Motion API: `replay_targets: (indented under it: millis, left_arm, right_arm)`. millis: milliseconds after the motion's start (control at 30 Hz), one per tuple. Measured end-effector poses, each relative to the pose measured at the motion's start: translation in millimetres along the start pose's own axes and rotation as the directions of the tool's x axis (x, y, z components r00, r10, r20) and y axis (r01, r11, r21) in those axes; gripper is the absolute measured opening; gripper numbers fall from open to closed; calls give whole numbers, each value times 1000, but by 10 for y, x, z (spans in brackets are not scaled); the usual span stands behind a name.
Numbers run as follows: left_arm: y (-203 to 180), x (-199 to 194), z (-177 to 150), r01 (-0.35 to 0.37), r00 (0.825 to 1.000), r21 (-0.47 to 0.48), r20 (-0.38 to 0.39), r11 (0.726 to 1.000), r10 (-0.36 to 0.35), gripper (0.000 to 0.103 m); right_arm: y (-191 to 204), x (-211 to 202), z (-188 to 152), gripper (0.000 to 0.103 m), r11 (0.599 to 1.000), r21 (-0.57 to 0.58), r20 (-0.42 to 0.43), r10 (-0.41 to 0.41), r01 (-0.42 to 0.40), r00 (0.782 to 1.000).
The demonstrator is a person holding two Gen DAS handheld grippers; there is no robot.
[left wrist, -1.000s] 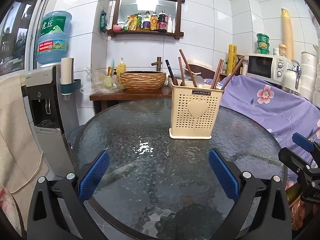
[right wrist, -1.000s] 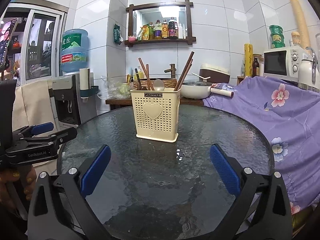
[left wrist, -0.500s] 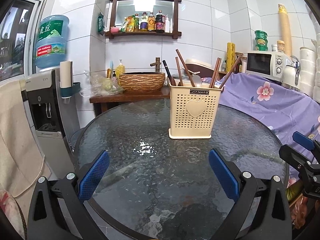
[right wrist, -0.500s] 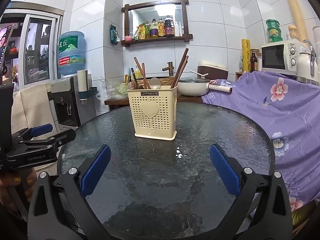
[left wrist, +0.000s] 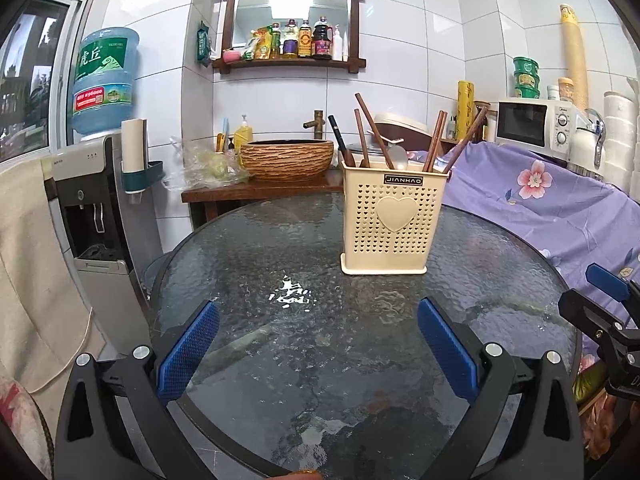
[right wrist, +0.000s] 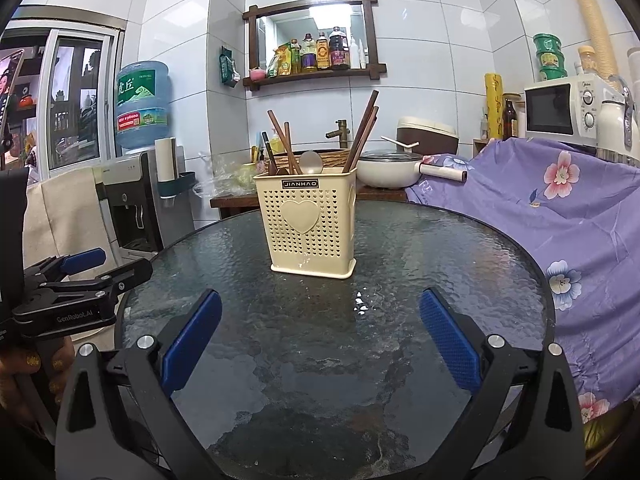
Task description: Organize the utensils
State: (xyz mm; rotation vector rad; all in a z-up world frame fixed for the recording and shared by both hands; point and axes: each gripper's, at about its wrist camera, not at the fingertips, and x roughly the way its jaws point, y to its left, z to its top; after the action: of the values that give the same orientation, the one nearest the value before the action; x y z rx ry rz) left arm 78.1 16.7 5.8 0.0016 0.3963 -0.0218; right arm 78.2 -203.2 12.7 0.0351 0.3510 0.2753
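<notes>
A: Start at the tongs. What are they doing?

B: The left tongs (left wrist: 318,344) stand spread wide, blue pads well apart, nothing between them. They hang over the near edge of the round glass tabletop (left wrist: 248,280). The right tongs (right wrist: 320,340) are the same: spread and empty, over the near rim.

A: And the utensils?

B: All that I can see sit in the cream perforated holder (right wrist: 308,228), which stands upright toward the far middle of the tabletop, well apart from both tongs. From the left wrist view, brown chopsticks (left wrist: 366,136) lean left at its left side, another pair of chopsticks (left wrist: 436,140) leans right at its right side, and a metal spoon (left wrist: 398,158) shows its bowl between them. A dark, thinner stick (left wrist: 338,136) stands at the far left corner; I cannot tell what it is.

A: Anything loose on the glass?

B: No. Only a bright reflection and the rippled texture.

A: So how far along?

B: I judge it nearly or wholly done: every utensil in view is in the holder. What may be left is sorting by compartment, and the dividers inside are hidden.
</notes>
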Motion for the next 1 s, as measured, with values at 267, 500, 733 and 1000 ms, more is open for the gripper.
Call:
replay_targets:
  millis: [267, 500, 733, 1000]
  left_arm:
    - [-14, 13, -2, 12, 1000, -3, -14, 1000, -12, 97]
    - [-20, 28, -14, 17, 1000, -4, -25, 1000, -17, 97]
    - [-47, 27, -21, 7, 1000, 8, -25, 1000, -6, 97]
    - [-107, 23, -23, -13, 1000, 29, -24, 1000, 14, 97]
  right_arm:
    - [-2, 18, -8, 97, 1000, 2, -3, 1, -1, 1000]
    - [-4, 25, -17, 97, 1000, 5, -5, 1, -1, 1000]
    - [-31, 36, -46, 97, 1000, 20, -13, 0, 0, 1000]
    - [-33, 41, -55, 97, 1000, 25, -18, 7, -7, 1000]
